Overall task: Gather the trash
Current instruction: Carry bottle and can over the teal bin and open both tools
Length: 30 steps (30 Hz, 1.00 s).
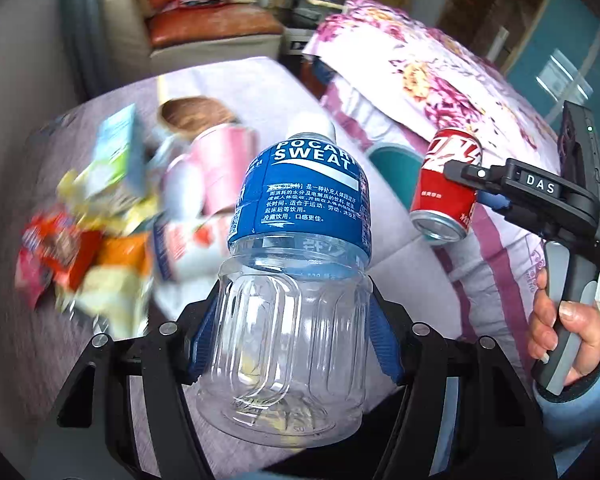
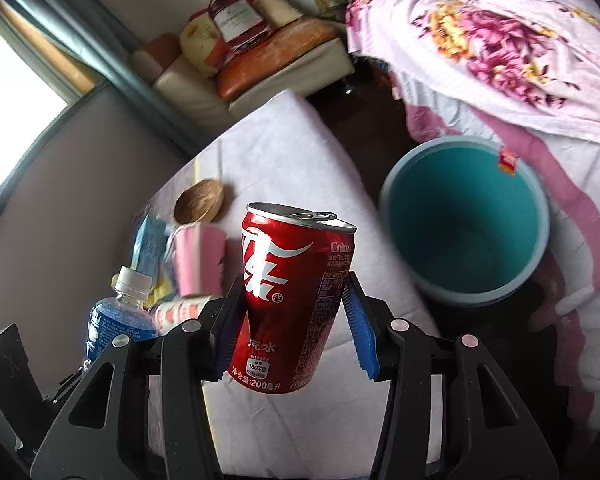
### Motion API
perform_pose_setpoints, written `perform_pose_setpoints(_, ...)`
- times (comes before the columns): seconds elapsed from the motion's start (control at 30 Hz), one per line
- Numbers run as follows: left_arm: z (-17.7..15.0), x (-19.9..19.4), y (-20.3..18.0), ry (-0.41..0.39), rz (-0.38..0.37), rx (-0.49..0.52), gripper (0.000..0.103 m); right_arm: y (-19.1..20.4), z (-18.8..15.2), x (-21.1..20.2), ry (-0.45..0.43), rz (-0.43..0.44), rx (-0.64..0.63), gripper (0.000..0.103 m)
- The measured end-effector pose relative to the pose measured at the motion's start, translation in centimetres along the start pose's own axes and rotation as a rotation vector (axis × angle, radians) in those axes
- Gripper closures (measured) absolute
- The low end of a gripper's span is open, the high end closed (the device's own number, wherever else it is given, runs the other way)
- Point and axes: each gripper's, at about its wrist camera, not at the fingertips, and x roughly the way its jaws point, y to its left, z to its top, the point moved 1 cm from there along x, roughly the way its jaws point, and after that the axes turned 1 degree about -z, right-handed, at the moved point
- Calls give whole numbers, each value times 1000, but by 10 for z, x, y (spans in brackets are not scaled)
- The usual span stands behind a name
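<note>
A clear plastic bottle with a blue label fills the centre of the left wrist view, its ribbed base closest to the lens and its white cap pointing away and up. The left gripper pinches it around the lower body, a blue pad pressed to each side, so the bottle's long axis runs forward along the fingers.

In the right wrist view, a small red soda can sits the same way in the right gripper: held low on its wall between blue pads, its opened top tilted away from the camera. Both items are lifted clear of the pale lilac mattress below.

The relation that matters is where the teal bucket lies. It stands empty and open-mouthed beside the mattress edge, ahead and to the right of the can, below a floral quilt. The right gripper looks nearer to it; from the left view only a sliver of the bucket's rim shows, beyond the bottle and partly behind the can. The person's right hand grips the handle at the frame's right edge.

More trash waits on the mattress to the left: crumpled wrappers, a pink cup and a brown bowl, all blurred.
</note>
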Motion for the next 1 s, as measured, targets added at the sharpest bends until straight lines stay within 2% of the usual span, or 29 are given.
perform_pose_setpoints(0.2, 59, 68, -78, 69, -61, 131, 38, -83, 40, -23, -103, -112, 108, 57)
perform_pose_setpoints(0.43, 90, 163, -150, 190, -48, 250, 38, -153, 58, -11, -108, -188, 167, 57)
perform_pose_setpoints(0.53, 94, 201, -169, 252, -29, 286, 38, -168, 60, -1, -89, -210, 181, 57)
perform_pose_setpoints(0.7, 97, 238, -186, 313, -8, 325, 37, -184, 61, 15, -51, -215, 203, 57)
perform_pose_setpoints(0.87, 100, 254, -196, 340, 5, 355, 36, -189, 62, 26, -27, -209, 216, 57)
perform_pose_setpoints(1.0, 96, 265, -194, 365, 1, 340, 36, -189, 62, 33, -5, -209, 215, 57)
